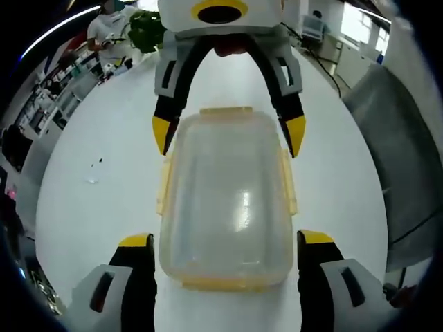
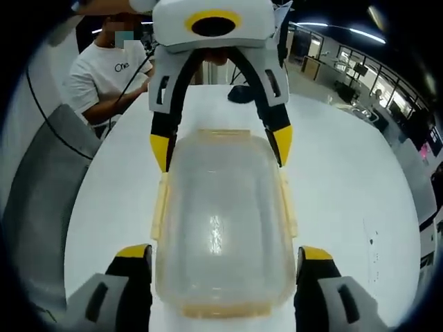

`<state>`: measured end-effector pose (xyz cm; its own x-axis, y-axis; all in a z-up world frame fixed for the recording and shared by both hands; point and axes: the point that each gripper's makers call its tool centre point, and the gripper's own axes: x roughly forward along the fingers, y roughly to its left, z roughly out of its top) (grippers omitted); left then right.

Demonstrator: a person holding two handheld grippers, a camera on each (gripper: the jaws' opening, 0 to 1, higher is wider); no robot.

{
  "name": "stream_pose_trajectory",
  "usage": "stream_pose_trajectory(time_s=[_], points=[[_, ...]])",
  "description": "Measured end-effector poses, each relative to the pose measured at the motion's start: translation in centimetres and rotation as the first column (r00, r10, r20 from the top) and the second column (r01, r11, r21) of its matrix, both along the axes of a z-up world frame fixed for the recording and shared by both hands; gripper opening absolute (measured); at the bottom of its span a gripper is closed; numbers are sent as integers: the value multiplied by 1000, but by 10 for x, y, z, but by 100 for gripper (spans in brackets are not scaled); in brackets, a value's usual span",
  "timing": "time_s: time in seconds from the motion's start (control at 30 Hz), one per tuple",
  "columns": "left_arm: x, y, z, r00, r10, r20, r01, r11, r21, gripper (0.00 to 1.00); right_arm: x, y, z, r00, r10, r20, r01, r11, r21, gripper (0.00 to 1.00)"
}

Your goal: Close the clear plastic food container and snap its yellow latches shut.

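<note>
The clear container (lid on) is laid lengthwise between both hand-held grippers on the white surface. The left hand-held gripper and the right hand-held gripper are spread wide, one at each short end, grasping nothing.

Count on the counter: one container, lid on. Yellow latches visible: four, one per side. Grippers: two, the left gripper and the right gripper, facing each other across the container, each with two yellow-tipped jaws. Persons beyond the counter: one in a white shirt in the right gripper view.
</note>
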<state>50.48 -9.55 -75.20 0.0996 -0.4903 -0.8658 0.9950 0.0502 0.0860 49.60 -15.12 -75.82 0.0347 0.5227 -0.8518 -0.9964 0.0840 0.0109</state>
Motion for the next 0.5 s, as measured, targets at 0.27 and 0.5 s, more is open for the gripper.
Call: stream_pose_trajectory(time_s=[0.27, 0.5], points=[[-11, 9, 3, 1000, 10, 28, -10, 1000, 13, 99, -5, -2, 5, 998, 34, 56, -33, 999, -18, 99], [-17, 11, 16, 997, 35, 67, -35, 999, -3, 99, -16, -5, 12, 997, 23, 77, -22, 999, -24, 99]])
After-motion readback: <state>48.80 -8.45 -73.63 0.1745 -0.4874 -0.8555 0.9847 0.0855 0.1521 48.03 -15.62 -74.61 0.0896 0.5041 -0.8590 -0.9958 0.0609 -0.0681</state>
